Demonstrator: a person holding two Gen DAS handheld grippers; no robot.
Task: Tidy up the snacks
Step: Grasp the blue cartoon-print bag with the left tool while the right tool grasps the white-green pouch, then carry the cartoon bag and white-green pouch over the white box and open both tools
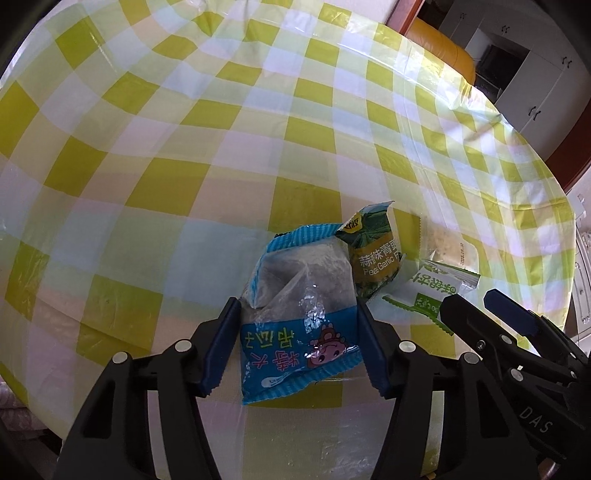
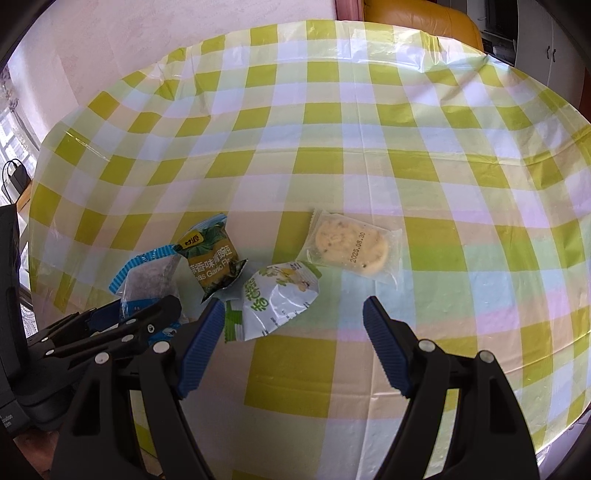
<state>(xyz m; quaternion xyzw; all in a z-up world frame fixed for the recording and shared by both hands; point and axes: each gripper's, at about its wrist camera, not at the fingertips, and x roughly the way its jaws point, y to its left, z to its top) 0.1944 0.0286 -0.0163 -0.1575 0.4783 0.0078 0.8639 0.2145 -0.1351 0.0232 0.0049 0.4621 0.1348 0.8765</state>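
Round bench [image 1: 184,110] covered in a yellow, green and white check cloth, filling most of both views.

In the left wrist view, at lower centre: left gripper [image 1: 299,325], jaws closed against both sides of a blue pack [image 1: 295,306], clear in the middle with a blue printed band and a pink cartoon face, upside down. Touching its upper right edge, a dark green pea pack [image 1: 373,254] with "Pea Garlic" lettering. Just right of that, a white-and-green pack [image 1: 432,295], and behind it a clear biscuit pack [image 1: 448,243], partly hidden. At lower right, right gripper [image 1: 476,306] seen from the side, its tips over the white-and-green pack.

In the right wrist view, at lower centre: right gripper [image 2: 295,317], jaws spread wide, holding nothing, left pad just beside the white-and-green pack [image 2: 277,302], which lies partly between the jaws. Up and right, apart from the rest, the biscuit pack [image 2: 351,243], round pale biscuit inside, stamped 2025.08.30. At centre left, the pea pack [image 2: 210,258], tilted, leaning on the blue pack [image 2: 147,280]. At lower left, left gripper [image 2: 140,317], clamped on the blue pack's near end.

Orange chair [image 2: 421,22] beyond the far edge, at top right.
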